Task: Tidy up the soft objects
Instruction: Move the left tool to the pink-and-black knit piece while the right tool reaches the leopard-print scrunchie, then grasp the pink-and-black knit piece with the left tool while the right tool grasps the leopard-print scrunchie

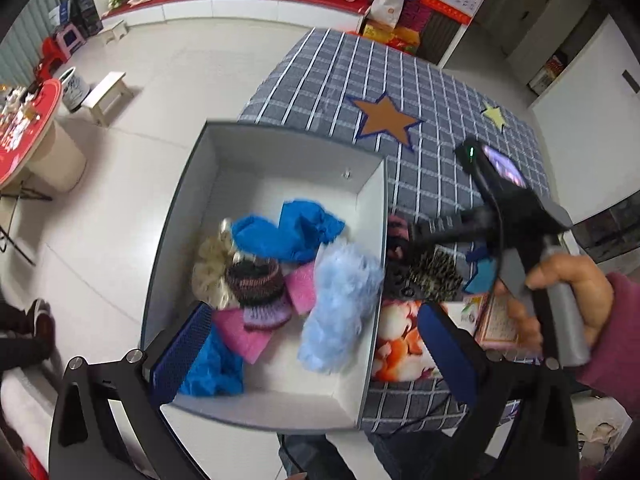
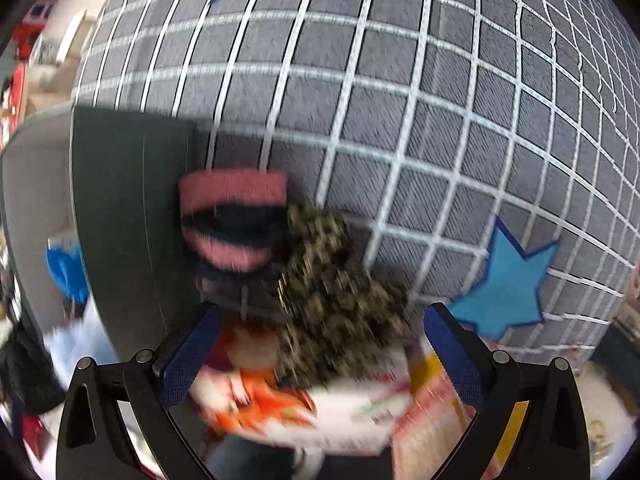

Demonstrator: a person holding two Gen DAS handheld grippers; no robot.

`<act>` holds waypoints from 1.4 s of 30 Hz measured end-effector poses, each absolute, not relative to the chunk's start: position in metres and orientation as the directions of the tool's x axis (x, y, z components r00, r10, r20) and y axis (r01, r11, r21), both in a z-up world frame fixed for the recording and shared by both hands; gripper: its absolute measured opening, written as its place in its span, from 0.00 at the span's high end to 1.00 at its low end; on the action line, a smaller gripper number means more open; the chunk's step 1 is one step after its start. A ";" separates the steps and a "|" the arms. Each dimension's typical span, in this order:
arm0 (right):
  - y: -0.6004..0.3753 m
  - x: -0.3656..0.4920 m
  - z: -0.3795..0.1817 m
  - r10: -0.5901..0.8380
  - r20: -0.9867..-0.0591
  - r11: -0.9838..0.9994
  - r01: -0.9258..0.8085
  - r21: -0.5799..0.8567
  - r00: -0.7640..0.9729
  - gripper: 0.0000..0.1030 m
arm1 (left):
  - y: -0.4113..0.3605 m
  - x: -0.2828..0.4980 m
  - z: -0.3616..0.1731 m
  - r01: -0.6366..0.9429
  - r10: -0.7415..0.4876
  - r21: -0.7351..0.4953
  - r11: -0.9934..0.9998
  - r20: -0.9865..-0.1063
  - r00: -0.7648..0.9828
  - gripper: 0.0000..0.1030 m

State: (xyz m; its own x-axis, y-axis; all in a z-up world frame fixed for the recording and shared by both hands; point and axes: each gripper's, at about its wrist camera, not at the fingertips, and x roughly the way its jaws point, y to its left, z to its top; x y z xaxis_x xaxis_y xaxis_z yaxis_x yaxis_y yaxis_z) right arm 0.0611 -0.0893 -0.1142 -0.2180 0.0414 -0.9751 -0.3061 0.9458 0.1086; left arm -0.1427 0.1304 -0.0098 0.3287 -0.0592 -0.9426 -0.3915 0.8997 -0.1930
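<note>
An open box (image 1: 280,136) with white walls holds blue cloths (image 1: 288,228), a light blue fluffy piece (image 1: 340,312), pink sponges (image 1: 300,288) and scrunchies (image 1: 252,276). My left gripper (image 1: 316,352) hangs over its near end, open, with nothing pressed between its blue pads. Right of the box, a leopard-print scrunchie (image 2: 332,308) and a pink-and-black scrunchie (image 2: 232,220) lie on the checked cloth. My right gripper (image 2: 320,352) points down at them, open, and the leopard scrunchie (image 1: 434,272) sits between its fingers without being touched. A hand (image 1: 568,292) holds that gripper.
The grey checked tablecloth (image 2: 400,100) carries an orange star (image 1: 386,120), a yellow star (image 1: 494,114) and a blue star (image 2: 508,284). A printed orange-and-white packet (image 2: 280,408) lies at the table's near edge. The box's dark outer wall (image 2: 132,220) stands just left of the scrunchies.
</note>
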 end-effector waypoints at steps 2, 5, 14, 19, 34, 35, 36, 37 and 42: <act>-0.092 0.066 -0.115 0.102 -0.978 0.957 -0.251 0.147 -0.184 0.01 | 0.128 -0.145 -0.012 -0.391 -0.062 -0.189 0.901 -0.947 0.315 0.00; -0.094 0.067 -0.119 0.108 -0.975 0.964 -0.222 0.150 -0.193 0.01 | 0.125 -0.146 -0.014 -0.381 -0.057 -0.177 0.908 -0.950 0.307 0.00; -0.110 0.037 -0.149 -0.007 -0.950 0.964 -0.256 0.076 -0.311 0.05 | 0.118 -0.126 -0.012 -0.324 -0.064 -0.169 0.931 -0.949 0.310 0.00; -0.136 0.033 -0.162 0.136 -0.906 0.979 -0.083 0.184 -0.402 0.70 | 0.114 -0.104 -0.009 -0.261 -0.006 -0.083 0.962 -0.959 0.283 0.00; -0.243 0.059 -0.002 0.424 -0.905 0.903 0.060 0.425 0.039 0.70 | -0.029 0.024 -0.088 0.636 0.143 0.213 0.741 -0.977 0.160 0.00; -0.256 0.061 0.004 0.433 -0.899 0.897 0.073 0.437 0.061 0.70 | -0.039 0.028 -0.103 0.678 0.170 0.226 0.699 -0.974 0.150 0.00; -0.263 0.059 0.009 0.437 -0.896 0.893 0.081 0.443 0.074 0.70 | -0.046 0.029 -0.113 0.711 0.190 0.236 0.663 -0.971 0.145 0.00; -0.268 0.058 0.012 0.441 -0.893 0.890 0.088 0.448 0.084 0.70 | -0.052 0.030 -0.124 0.746 0.209 0.237 0.622 -0.969 0.133 0.00; -0.300 0.047 0.007 0.452 -0.883 0.873 0.143 0.467 0.123 0.70 | -0.064 0.032 -0.167 0.848 0.289 0.175 0.499 -0.957 0.028 0.00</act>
